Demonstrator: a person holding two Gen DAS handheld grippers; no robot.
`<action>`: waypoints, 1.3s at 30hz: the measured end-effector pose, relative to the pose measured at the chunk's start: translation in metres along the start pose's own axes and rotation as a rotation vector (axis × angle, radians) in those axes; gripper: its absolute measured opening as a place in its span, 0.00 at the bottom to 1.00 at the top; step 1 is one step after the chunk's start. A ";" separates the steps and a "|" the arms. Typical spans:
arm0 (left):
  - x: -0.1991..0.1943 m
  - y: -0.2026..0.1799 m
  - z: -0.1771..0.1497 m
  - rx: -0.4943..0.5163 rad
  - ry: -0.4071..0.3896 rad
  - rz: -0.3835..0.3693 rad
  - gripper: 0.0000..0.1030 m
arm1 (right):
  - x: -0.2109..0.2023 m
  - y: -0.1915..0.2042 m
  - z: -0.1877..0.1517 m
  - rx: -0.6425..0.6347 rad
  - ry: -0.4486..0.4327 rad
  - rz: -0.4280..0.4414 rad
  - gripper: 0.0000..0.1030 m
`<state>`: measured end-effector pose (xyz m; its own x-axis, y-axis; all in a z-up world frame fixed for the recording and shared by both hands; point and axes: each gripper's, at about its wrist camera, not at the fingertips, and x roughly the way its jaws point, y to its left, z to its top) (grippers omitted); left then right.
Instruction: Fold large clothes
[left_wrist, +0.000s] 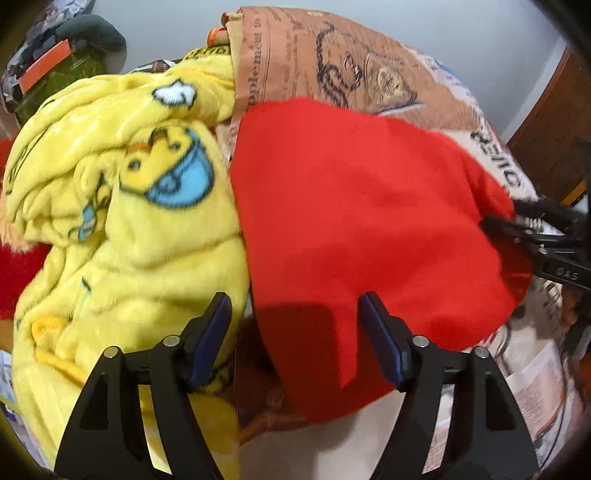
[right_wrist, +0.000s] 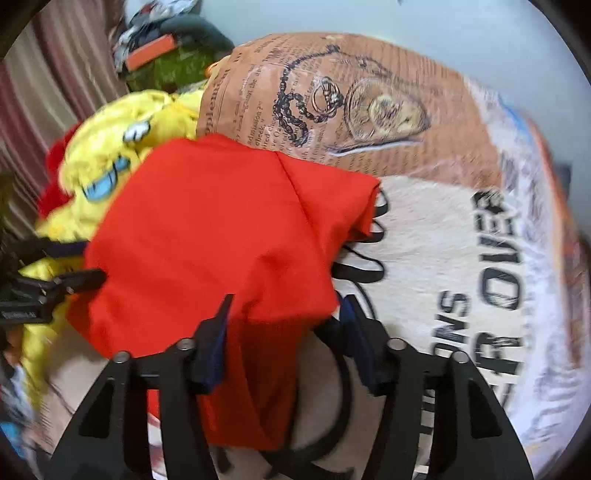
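Note:
A red garment (left_wrist: 369, 221) lies in a folded heap on a printed bed cover (left_wrist: 332, 55). My left gripper (left_wrist: 295, 325) hangs over the garment's near edge with its jaws wide apart. A red flap lies between its fingers (left_wrist: 218, 332), and neither pad presses on it. At the right edge my right gripper (left_wrist: 546, 251) reaches the garment's other side. In the right wrist view the red garment (right_wrist: 221, 229) shows a seam across its top. My right gripper (right_wrist: 286, 325) stands open, a hanging fold of red cloth between its pads. My left gripper (right_wrist: 55, 288) is at the left edge.
A crumpled yellow fleece blanket (left_wrist: 129, 184) (right_wrist: 107, 158) with cartoon prints lies against the garment's left side. Behind it is a pile with a green cushion (left_wrist: 74, 66) (right_wrist: 173, 66). A striped curtain (right_wrist: 55, 92) hangs at the left; brown wooden furniture (left_wrist: 546, 122) stands at the right.

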<state>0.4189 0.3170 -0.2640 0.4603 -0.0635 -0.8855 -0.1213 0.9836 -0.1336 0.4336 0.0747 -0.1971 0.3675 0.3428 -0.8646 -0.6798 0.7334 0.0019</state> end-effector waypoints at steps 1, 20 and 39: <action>0.000 0.001 -0.004 -0.005 -0.002 -0.002 0.72 | -0.001 0.001 -0.003 -0.021 -0.001 -0.020 0.61; -0.051 0.011 -0.042 -0.113 -0.056 0.038 0.75 | -0.062 -0.012 -0.034 0.040 -0.072 -0.046 0.67; -0.307 -0.111 -0.068 0.017 -0.642 0.021 0.75 | -0.292 0.067 -0.060 0.024 -0.597 0.035 0.67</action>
<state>0.2313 0.2159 -0.0075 0.8933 0.0644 -0.4447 -0.1245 0.9864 -0.1072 0.2421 -0.0115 0.0255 0.6427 0.6330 -0.4316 -0.6864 0.7260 0.0426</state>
